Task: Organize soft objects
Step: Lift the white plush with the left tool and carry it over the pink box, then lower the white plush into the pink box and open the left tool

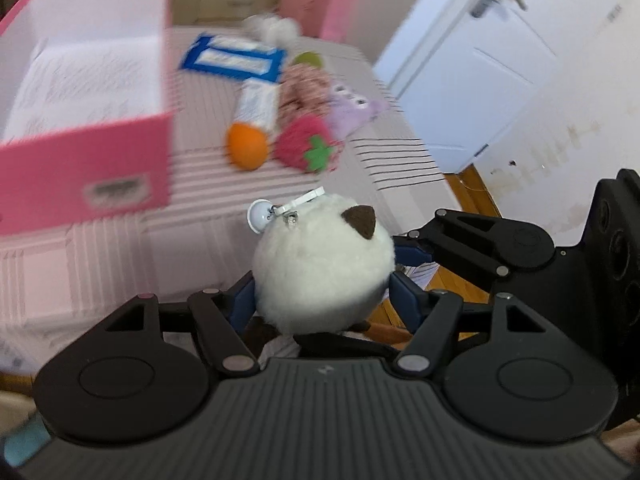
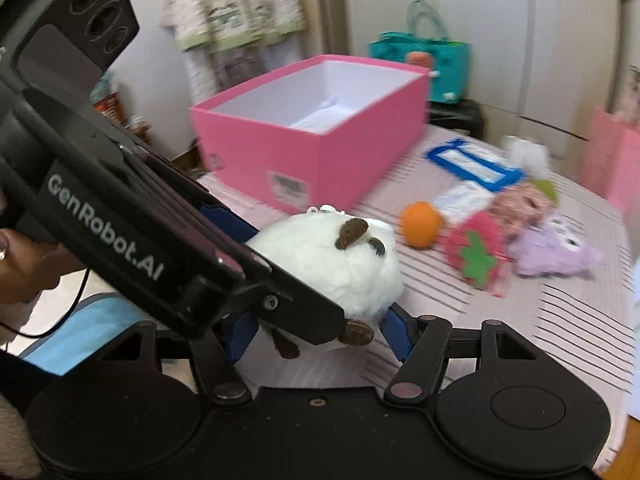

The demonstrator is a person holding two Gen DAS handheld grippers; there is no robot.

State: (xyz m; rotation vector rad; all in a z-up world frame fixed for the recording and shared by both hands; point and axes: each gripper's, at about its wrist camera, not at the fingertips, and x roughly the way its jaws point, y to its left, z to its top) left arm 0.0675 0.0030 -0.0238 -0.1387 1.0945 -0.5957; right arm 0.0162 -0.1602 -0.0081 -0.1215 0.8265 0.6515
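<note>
Both grippers clamp the same white plush (image 1: pixel 320 260), a round toy with brown ears and a small bell on a clip at its top. The left gripper (image 1: pixel 324 300) has its blue pads (image 1: pixel 404 300) pressed into the plush from both sides, near its lower half. The right gripper (image 2: pixel 316 332) pinches the plush likewise; in the right wrist view its blue pads (image 2: pixel 396 332) bear on the toy's underside, and the left gripper's black body crosses the frame from the upper left, touching the plush. In the left wrist view the right gripper's linkage enters from the right and meets the plush at its side.

The plush is held above the near part of a table (image 2: pixel 560 320) covered with a pink striped cloth. An open pink box (image 2: pixel 320 128) with a white interior stands on the far left part of the table; its inside shows only white paper lining.

Right of the box lies a cluster of items: an orange ball (image 2: pixel 420 230), a red strawberry plush (image 2: pixel 476 256) touching it, a purple plush (image 2: pixel 556 252) just beside the strawberry, a pink speckled plush (image 2: pixel 520 204) behind them, a blue-edged packet (image 2: pixel 476 164) farther back, and a white fluffy item (image 2: pixel 528 156) at the far end. Motion blur obscures finer detail
</note>
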